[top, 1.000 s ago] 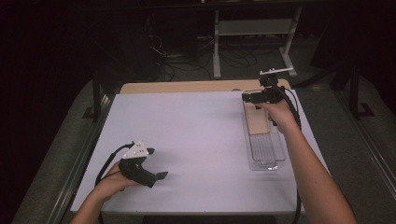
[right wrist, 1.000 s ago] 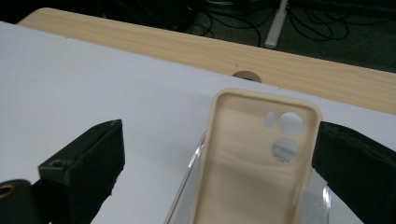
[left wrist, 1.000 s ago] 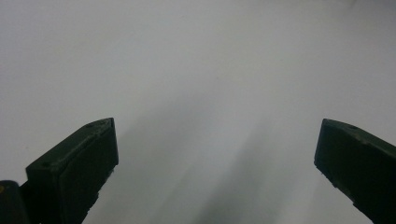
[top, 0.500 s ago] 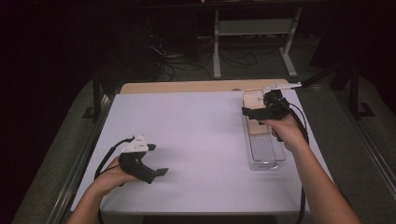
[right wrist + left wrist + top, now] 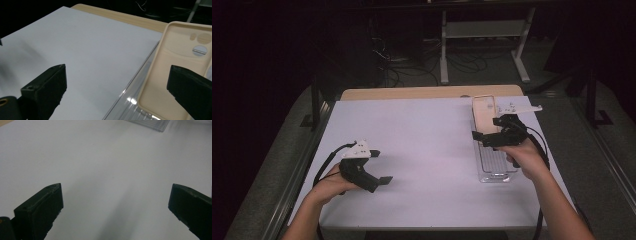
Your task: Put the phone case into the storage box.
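Two grippers, both with jaws spread wide and grasping nothing. Left gripper [image 5: 384, 179] low over the white tabletop [image 5: 427, 150], near its front-left corner. Right gripper [image 5: 476, 135] above a clear tray [image 5: 494, 167] on the tabletop's right side. Beige phone case [image 5: 172, 72] in the tray's far end, inner side up, camera cutouts at the far end, long axis along the tray, running away from the person. No readable writing on case or tray.
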`<state>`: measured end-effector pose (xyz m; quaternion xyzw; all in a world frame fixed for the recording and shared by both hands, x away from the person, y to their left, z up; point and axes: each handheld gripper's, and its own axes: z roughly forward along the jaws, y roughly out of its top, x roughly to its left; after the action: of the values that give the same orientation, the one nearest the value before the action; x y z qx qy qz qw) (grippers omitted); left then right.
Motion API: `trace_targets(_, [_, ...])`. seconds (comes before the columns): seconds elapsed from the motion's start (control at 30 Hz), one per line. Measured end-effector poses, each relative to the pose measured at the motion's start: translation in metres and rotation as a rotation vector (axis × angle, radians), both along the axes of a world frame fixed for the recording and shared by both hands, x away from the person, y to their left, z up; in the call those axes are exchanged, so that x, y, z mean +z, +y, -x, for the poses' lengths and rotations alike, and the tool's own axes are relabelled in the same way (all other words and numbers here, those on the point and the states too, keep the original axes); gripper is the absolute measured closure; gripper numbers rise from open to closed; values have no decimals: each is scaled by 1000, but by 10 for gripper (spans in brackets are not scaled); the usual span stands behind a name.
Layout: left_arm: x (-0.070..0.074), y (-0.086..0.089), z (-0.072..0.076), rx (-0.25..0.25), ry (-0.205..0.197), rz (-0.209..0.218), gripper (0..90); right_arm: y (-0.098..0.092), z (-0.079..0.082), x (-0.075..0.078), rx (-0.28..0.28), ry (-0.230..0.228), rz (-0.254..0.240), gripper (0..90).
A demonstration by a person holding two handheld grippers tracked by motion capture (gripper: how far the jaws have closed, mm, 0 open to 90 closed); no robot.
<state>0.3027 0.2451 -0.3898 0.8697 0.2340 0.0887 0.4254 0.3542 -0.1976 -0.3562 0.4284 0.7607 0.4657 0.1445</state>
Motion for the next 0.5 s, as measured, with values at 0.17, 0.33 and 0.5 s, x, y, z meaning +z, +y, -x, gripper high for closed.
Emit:
trace_targets(0.17, [0, 1, 1, 1, 5, -2, 0, 0, 12, -7, 32, 2, 0, 23])
trace_targets(0.33, [1, 2, 2, -5, -1, -6, 0, -1, 22, -12, 54, -1, -5, 23])
trace_targets(0.5, [1, 3, 3, -4, -2, -2, 0, -3, 33, -16, 72, 0, -23, 23])
